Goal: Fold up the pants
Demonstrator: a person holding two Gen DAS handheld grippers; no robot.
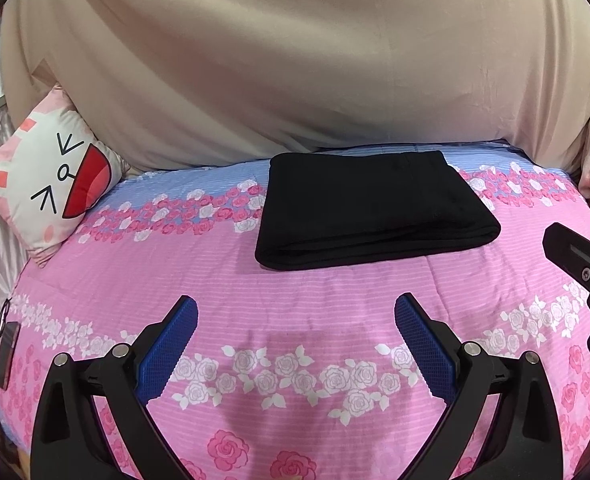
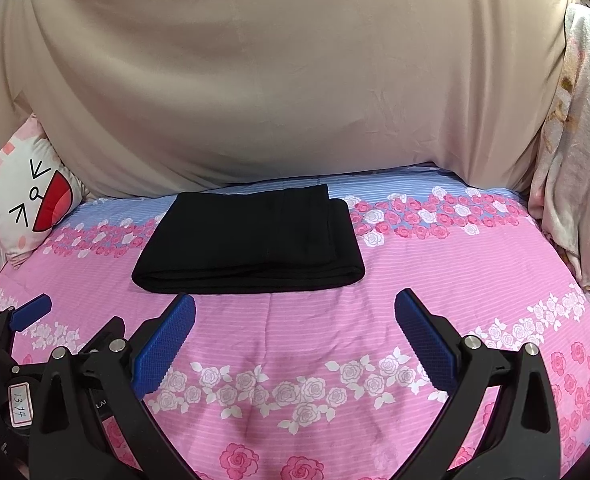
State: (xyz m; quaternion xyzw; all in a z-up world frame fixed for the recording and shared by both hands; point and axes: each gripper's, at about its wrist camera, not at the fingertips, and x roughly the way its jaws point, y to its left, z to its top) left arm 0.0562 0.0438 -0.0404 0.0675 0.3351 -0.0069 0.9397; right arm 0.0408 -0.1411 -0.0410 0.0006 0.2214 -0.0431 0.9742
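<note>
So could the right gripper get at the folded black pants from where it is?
Probably yes. The right gripper is open and empty, and the black pants lie folded just ahead of it on the floral bedspread, with nothing between them.

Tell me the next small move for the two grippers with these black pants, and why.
Probably none beyond drawing both grippers back. The black fabric pants already lie as a compact folded rectangle on the pink rose-print bedspread, edges roughly aligned. The left gripper and right gripper both stand open and empty, short of the bundle, touching nothing.
</note>
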